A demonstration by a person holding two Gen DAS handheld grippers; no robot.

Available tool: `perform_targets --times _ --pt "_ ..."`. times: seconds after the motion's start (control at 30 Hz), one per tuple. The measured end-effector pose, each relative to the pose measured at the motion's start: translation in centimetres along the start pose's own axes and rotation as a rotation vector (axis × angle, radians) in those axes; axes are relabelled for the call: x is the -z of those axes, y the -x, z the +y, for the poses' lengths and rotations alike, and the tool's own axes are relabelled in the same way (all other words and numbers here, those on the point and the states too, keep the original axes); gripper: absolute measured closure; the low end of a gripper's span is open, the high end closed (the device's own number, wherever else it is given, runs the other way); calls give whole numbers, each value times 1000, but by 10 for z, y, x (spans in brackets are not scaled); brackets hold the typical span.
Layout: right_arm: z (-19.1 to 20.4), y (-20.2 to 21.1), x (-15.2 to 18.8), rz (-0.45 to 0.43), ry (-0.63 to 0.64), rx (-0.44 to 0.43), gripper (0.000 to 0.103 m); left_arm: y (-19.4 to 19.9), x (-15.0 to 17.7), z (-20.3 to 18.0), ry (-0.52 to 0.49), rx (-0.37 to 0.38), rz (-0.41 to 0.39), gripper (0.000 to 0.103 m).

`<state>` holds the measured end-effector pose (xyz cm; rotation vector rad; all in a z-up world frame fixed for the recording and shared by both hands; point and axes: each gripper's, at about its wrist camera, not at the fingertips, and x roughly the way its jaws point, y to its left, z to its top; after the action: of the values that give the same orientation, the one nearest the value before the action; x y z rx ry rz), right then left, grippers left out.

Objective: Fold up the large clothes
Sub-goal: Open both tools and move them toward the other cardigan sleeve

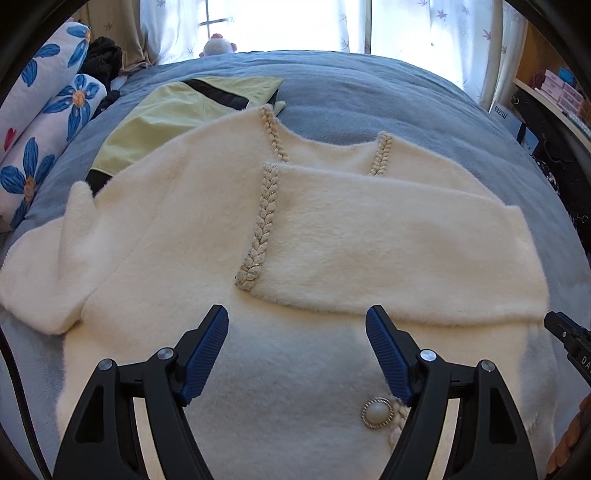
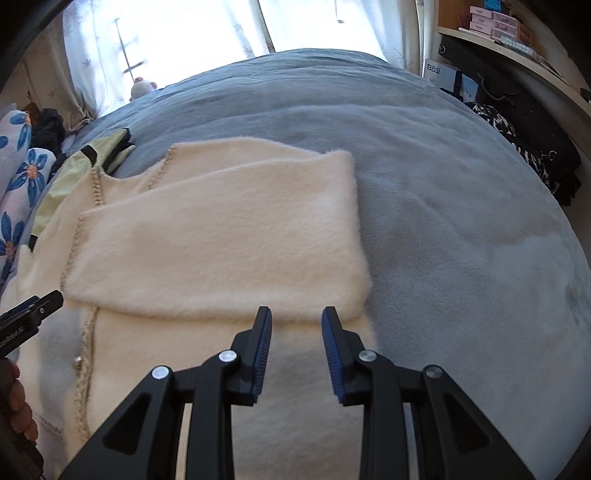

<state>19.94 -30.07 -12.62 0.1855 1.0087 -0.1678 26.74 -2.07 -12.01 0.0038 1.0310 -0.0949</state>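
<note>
Lying flat on the blue bedspread (image 1: 388,96) is the cream cardigan (image 1: 177,236), with 1 sleeve (image 1: 388,251) folded across its chest. The left wrist view is showing things the other is missing: the pearl button (image 1: 376,412), the braided trim (image 1: 264,218) and most of the yellow-green garment (image 1: 166,114) tucked under the cardigan's far shoulder. The right wrist view is showing the folded sleeve's cuff end and the bare bedspread beyond it (plus a shelf of pink boxes (image 2: 495,22)). Both tools are pointing steeply down over the cardigan's lower half. The left gripper (image 1: 297,325) is standing wide apart with nothing between its pads. The right gripper (image 2: 296,325) is showing a narrower gap, also empty.
</note>
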Motion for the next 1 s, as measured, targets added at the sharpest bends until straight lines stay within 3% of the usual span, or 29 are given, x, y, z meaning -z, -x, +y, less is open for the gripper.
perform_targets --times 0.57,1.0 --pt "13 75 49 -28 -36 -106 75 95 53 -21 -66 13 -44 28" --pt "52 113 92 3 46 -140 75 146 109 4 -67 32 -34 28"
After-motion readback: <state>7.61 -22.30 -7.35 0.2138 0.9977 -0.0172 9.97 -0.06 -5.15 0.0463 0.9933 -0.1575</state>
